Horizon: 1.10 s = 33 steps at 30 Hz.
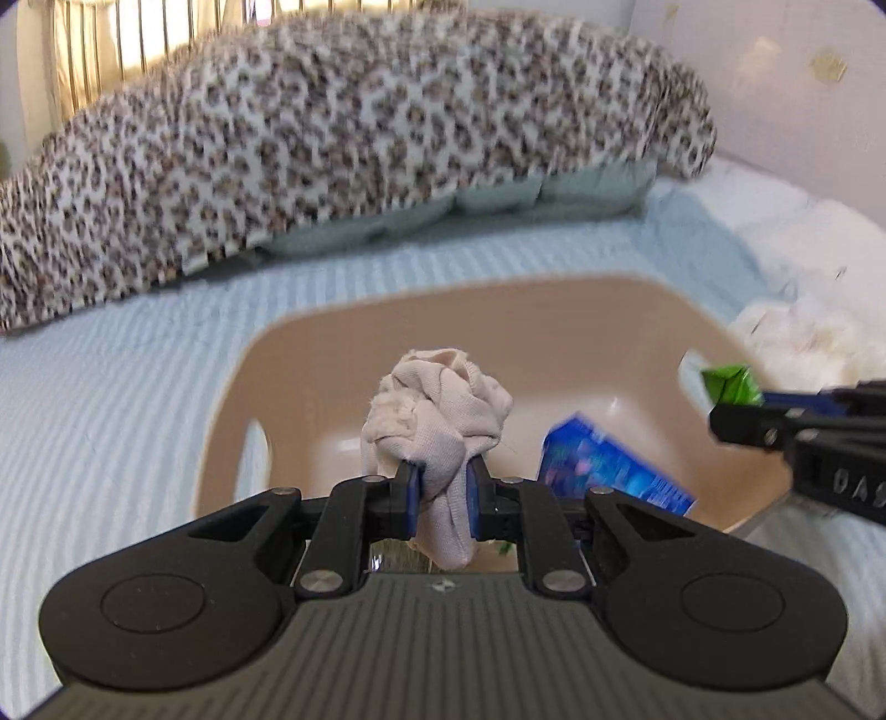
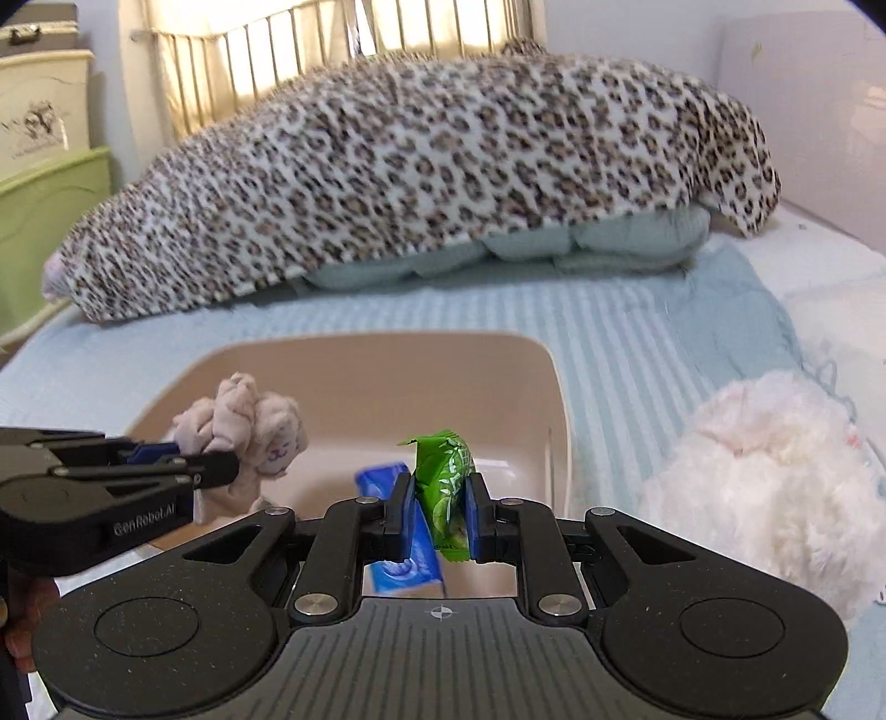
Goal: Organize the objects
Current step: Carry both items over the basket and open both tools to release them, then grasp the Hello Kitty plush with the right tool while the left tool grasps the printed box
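A tan plastic bin point(image 1: 526, 310) point(image 2: 387, 360) sits on the striped light-blue bed cover. My left gripper point(image 1: 441, 498) is shut on a crumpled beige cloth point(image 1: 437, 410) and holds it above the bin; the cloth also shows in the right wrist view point(image 2: 249, 426). My right gripper point(image 2: 441, 515) is shut on a green snack packet point(image 2: 448, 471) above the bin's right side; the packet also shows in the left wrist view point(image 1: 731, 382). A blue packet point(image 1: 609, 471) point(image 2: 410, 554) lies inside the bin.
A leopard-print blanket point(image 2: 415, 166) lies over pale green pillows point(image 2: 609, 238) at the back. A fluffy white plush point(image 2: 775, 471) lies right of the bin. A metal bed rail point(image 2: 332, 44) and pale furniture point(image 2: 39, 138) stand behind.
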Tool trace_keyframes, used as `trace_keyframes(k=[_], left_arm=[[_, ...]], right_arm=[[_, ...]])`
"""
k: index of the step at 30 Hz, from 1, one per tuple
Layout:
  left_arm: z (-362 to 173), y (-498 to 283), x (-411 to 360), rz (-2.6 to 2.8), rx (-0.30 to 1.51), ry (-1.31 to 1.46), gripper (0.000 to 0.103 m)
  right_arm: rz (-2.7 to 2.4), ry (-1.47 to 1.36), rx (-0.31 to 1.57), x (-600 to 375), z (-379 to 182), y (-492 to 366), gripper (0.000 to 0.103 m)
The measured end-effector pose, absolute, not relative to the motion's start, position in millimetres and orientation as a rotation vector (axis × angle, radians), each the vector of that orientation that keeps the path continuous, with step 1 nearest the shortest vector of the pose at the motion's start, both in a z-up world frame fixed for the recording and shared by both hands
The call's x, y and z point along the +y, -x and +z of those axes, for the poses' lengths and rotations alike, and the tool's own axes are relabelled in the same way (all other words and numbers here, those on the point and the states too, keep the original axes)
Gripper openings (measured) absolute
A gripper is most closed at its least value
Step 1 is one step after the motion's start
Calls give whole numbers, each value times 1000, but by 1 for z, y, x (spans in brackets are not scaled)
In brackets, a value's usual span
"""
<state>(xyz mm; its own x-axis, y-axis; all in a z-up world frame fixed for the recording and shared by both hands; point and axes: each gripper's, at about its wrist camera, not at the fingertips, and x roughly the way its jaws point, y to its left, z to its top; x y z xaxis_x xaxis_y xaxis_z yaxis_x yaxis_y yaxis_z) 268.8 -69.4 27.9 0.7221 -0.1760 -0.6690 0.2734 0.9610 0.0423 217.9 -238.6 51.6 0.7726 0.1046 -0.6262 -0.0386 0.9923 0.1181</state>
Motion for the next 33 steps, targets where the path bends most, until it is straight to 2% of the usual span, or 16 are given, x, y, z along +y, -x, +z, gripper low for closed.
trace_keyframes(k=[3,5,6,7,8,9,10,13,19,21,27,33], left_arm=[[24,-271,-64,-255,757,-112,21],[30,-267,-60,-246,745,-108,27],[34,-264,-59,-231,735,-111,37],[38,-260,-56,-217,726,-113,54],[43,-257,-54,-203,714,-112,63],[48,-252,-52,-191,696,-110,75],[54,-248,-50,-185,679,-110,77],[67,-238,-44,-187,653,-123,77],[83,-217,-24,-174,644,-115,83],[85,-208,-18,-187,651,-123,85],[73,-191,-3,-177,696,-178,86],[40,-195,10,-173,821,-204,86]], right_arm=[[66,-87,703,-237,44,-221,19],[65,-85,701,-236,43,-219,30],[65,-85,694,-235,45,-218,35],[67,-83,686,-234,46,-215,42],[67,-81,678,-233,48,-212,47],[66,-79,667,-232,51,-209,56],[66,-81,655,-232,54,-207,65],[76,-93,631,-231,62,-198,79],[119,-100,615,-226,75,-179,99],[136,-96,619,-222,76,-172,103],[167,-54,685,-209,63,-163,103],[174,-26,788,-195,35,-168,103]])
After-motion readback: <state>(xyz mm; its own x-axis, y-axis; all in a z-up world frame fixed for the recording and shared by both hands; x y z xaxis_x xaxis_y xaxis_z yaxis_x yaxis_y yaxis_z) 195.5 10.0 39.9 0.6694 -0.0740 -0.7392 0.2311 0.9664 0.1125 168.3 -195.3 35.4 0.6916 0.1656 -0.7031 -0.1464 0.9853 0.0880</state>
